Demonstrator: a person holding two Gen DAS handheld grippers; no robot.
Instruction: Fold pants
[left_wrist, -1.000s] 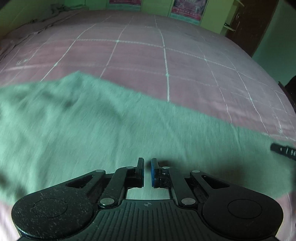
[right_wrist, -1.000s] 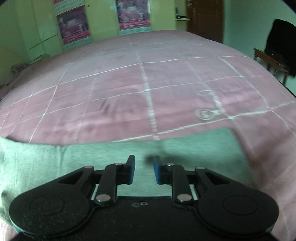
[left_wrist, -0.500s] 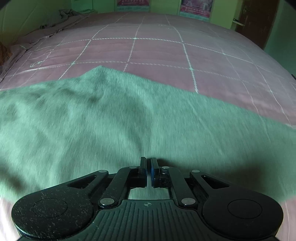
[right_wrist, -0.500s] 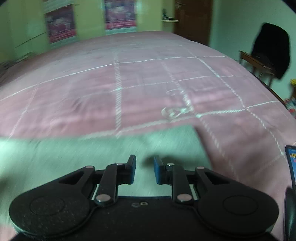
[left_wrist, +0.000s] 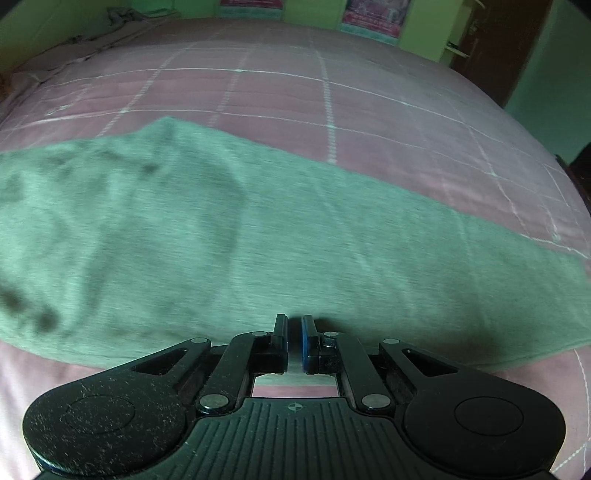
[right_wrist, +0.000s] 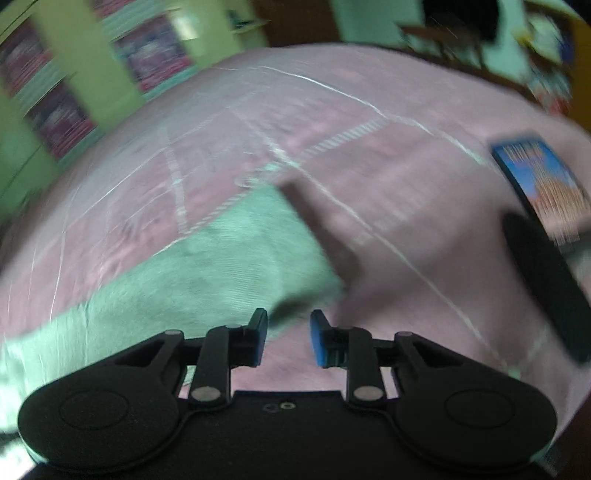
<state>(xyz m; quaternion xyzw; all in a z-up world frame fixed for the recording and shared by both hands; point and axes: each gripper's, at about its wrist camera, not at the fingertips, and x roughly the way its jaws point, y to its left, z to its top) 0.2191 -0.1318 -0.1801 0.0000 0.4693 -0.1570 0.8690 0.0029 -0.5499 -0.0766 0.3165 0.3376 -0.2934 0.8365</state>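
Green pants lie flat across a pink quilted bed, folded lengthwise into a long band. My left gripper is at the near edge of the pants, its jaws almost closed with a narrow gap; the cloth edge runs between the fingers. In the blurred right wrist view, the leg end of the pants lies ahead and to the left. My right gripper is open and empty, just off the leg's corner, over the bed.
A phone with a lit screen and a dark object lie on the bed to the right of the right gripper. Posters and green walls stand at the far side. A dark door is at the back right.
The right gripper has swung right and tilted, moving off the leg end; the phone has come into view. The left gripper has stayed at the near edge, its jaws slightly wider than half a second ago.
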